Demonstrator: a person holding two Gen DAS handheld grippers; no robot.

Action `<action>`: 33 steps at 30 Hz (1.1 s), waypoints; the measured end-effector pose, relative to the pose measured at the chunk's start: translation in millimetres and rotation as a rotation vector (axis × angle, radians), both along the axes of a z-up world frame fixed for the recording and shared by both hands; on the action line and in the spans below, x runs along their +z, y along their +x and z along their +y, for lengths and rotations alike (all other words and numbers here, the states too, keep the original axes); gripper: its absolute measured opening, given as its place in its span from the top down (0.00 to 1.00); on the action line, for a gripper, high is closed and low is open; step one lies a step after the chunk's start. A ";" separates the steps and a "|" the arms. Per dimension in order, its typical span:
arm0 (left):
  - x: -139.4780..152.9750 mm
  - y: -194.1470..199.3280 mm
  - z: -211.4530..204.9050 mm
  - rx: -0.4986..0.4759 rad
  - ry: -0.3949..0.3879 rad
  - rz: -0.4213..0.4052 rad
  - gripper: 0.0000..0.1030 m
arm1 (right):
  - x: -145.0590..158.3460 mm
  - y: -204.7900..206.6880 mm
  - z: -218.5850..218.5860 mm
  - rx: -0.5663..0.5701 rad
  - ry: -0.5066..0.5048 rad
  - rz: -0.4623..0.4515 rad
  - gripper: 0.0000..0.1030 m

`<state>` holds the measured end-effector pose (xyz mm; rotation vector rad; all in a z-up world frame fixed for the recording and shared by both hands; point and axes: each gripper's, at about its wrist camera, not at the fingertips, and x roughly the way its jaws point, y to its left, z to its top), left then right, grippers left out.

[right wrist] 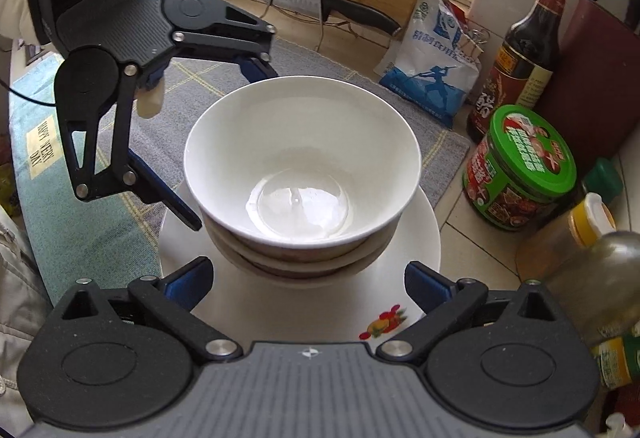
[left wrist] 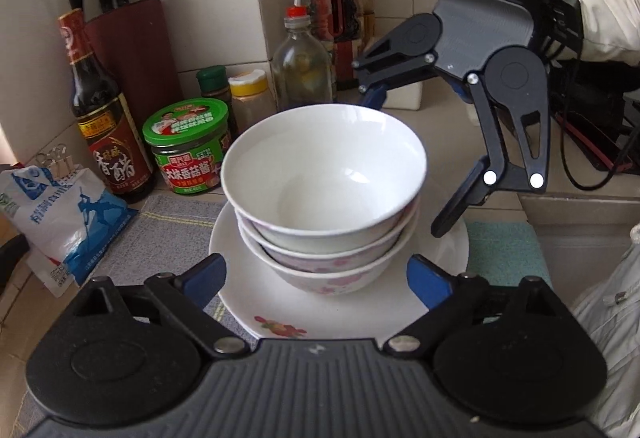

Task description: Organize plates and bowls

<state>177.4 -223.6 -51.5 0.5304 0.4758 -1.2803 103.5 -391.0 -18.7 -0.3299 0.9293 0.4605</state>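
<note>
Left wrist view, kitchen counter, items listed by size.

Mat [left wrist: 176, 222]: grey cloth lying under the plate, running off to the left of the left claw.

Plate [left wrist: 256, 302]: white, flower print at the rim, sitting on the mat directly ahead of the left claw [left wrist: 316, 274] and carrying the bowl stack.

Bowl stack [left wrist: 324, 198]: three nested bowls standing centred on the plate, between and just beyond the left claw's blue pads; the top bowl is tilting slightly.

Right claw [left wrist: 416, 162]: hanging over the far right side of the stack, jaws spread wide, nothing between them, pads clear of the bowls.

Left claw: jaws standing wide apart, gripping nothing; pads flanking the stack's base without touching.

Jar [left wrist: 186, 144] and bottles [left wrist: 104, 106]: crowding the counter beyond the left pad.

Handling note, as a judgement: stacking is looking complete, with both claws releasing. Drawing each claw straight back and up, jaws kept wide, should be avoiding a knock to the tilted top bowl or the nearby jar.
</note>
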 end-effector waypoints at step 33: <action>79.1 -71.8 67.5 0.697 -0.016 0.068 0.01 | 61.0 -92.9 106.0 -1.111 0.018 -0.189 0.00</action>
